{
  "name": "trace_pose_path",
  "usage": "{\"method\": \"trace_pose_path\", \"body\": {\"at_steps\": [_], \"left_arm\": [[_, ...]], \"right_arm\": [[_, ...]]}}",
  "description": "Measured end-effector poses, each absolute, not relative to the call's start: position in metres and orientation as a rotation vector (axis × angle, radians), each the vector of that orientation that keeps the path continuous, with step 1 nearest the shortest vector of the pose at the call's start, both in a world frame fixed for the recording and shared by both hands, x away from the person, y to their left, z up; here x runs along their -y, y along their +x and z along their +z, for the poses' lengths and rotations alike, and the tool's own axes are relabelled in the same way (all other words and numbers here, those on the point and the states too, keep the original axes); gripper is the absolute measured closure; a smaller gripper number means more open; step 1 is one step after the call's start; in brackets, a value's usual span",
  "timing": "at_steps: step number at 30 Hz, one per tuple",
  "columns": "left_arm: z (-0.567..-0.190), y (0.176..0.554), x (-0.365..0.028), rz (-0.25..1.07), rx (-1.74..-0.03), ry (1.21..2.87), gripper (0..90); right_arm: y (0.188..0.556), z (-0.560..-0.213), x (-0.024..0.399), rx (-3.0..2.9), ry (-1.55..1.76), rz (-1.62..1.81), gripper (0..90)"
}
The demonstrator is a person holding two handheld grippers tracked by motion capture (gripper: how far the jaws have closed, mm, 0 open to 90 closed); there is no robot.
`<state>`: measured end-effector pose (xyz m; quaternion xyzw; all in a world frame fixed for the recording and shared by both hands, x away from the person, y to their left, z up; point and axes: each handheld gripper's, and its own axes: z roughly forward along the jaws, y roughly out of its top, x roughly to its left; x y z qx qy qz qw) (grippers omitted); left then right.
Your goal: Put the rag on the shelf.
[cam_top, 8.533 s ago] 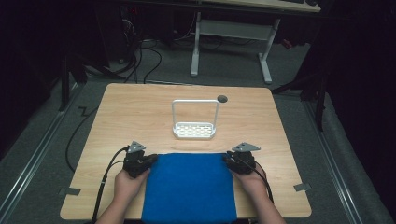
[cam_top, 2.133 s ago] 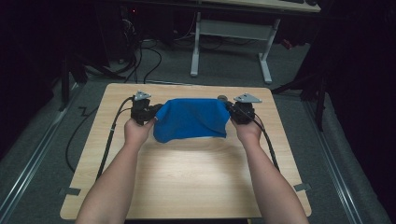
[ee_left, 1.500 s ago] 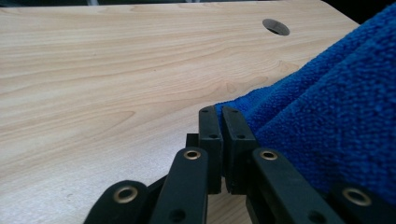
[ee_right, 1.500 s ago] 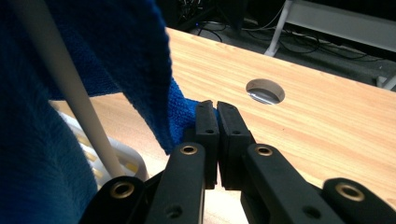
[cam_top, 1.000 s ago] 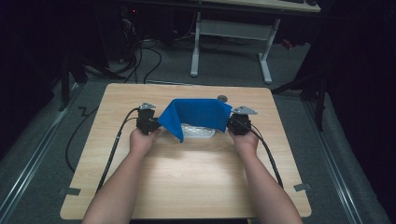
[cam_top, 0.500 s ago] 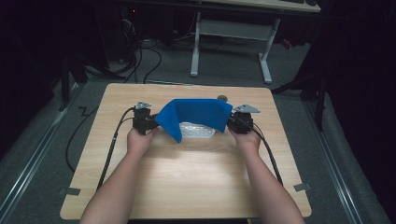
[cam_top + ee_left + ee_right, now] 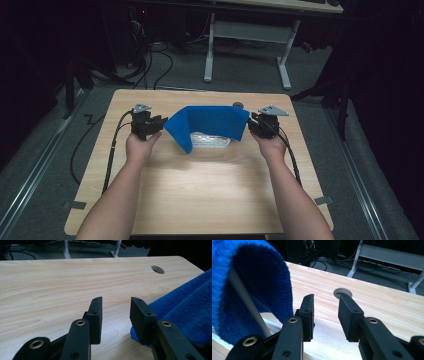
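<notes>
A blue towel (image 7: pixel 210 122) hangs over a white wire rack (image 7: pixel 212 141) at the back middle of the wooden table (image 7: pixel 200 190). My left gripper (image 7: pixel 161 122) sits just left of the towel's left end; its jaws have just been opening and stand open with nothing between them. In the left gripper view the towel (image 7: pixel 185 307) lies beside the right jaw of the left gripper (image 7: pixel 116 312). My right gripper (image 7: pixel 251 126) is at the towel's right end; its jaws have also just been opening and are empty. The right gripper (image 7: pixel 325 312) sees the towel (image 7: pixel 249 287) draped over a white rack rod (image 7: pixel 244 302).
A round cable hole (image 7: pixel 238 105) is in the tabletop behind the towel, also seen as the hole (image 7: pixel 342 293). Black cables (image 7: pixel 112 155) trail from the grippers over the table's sides. A white desk frame (image 7: pixel 247 37) stands on the floor beyond the table.
Both grippers have opened and let go of the towel's ends, and have lifted slightly away from it. The towel now hangs on the rack by itself.
</notes>
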<state>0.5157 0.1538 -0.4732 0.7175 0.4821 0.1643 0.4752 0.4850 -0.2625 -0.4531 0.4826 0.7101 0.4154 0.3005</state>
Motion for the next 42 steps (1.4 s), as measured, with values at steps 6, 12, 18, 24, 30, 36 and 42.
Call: {"method": "trace_pose_path", "body": {"at_steps": [6, 12, 18, 24, 30, 36, 42], "left_arm": [[-0.471, 0.511, -0.154, 0.419, -1.181, 1.779, 63.4], [-0.468, 0.498, -0.157, 0.437, -1.160, 1.766, 64.1], [-0.467, 0.488, -0.163, 0.445, -1.163, 1.747, 64.0], [-0.468, 0.475, -0.169, 0.469, -1.160, 1.756, 64.2], [-0.470, 0.457, -0.179, 0.474, -1.160, 1.740, 64.2], [-0.469, 0.432, -0.186, 0.483, -1.153, 1.743, 64.0], [-0.468, 0.403, -0.188, 0.489, -1.128, 1.756, 61.7]], "right_arm": [[0.482, -0.454, 0.264, -1.889, 1.286, 1.092, 64.1], [0.472, -0.453, 0.266, -1.907, 1.271, 1.058, 62.7], [0.460, -0.449, 0.272, -1.884, 1.254, 1.052, 61.0], [0.445, -0.446, 0.273, -1.906, 1.228, 1.026, 58.4], [0.430, -0.443, 0.274, -1.907, 1.197, 1.040, 56.2], [0.410, -0.437, 0.269, -1.900, 1.145, 1.058, 53.6], [0.386, -0.437, 0.266, -1.919, 1.120, 1.023, 49.1]]}}
